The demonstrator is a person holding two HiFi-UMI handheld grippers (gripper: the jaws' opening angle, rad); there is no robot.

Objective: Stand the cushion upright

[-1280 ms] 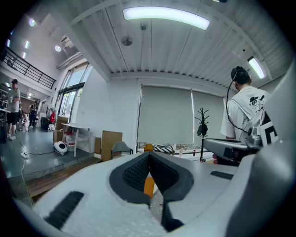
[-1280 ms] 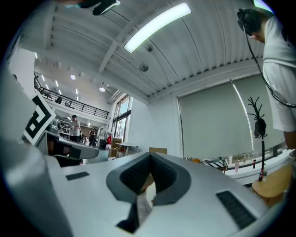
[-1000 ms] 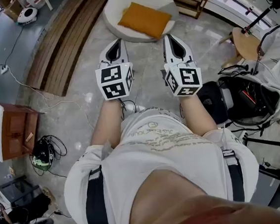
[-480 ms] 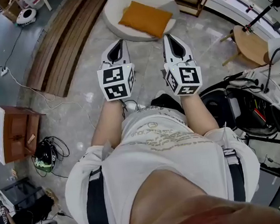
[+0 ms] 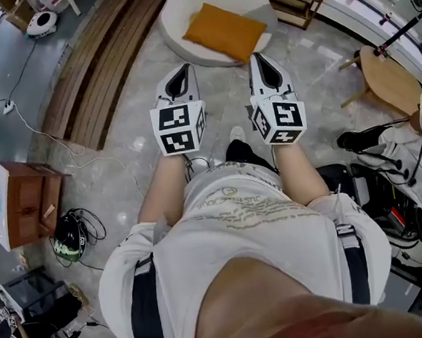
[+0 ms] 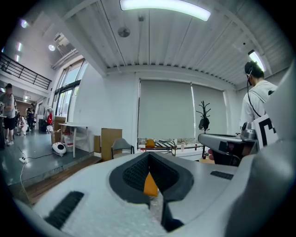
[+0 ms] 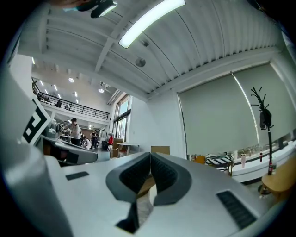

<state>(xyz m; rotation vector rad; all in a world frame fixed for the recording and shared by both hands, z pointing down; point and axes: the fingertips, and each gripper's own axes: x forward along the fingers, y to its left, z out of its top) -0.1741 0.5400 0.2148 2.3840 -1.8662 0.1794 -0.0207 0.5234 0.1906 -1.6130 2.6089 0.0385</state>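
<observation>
My left gripper (image 5: 181, 74) and right gripper (image 5: 260, 62) are pressed together, empty, short of the orange cushion (image 5: 224, 31) lying flat on the far round seat (image 5: 180, 14); soft and light, I judge, so I'd pinch an edge.

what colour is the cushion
Orange; the cushion lies flat on a white round seat, clearest in the head view.
</observation>
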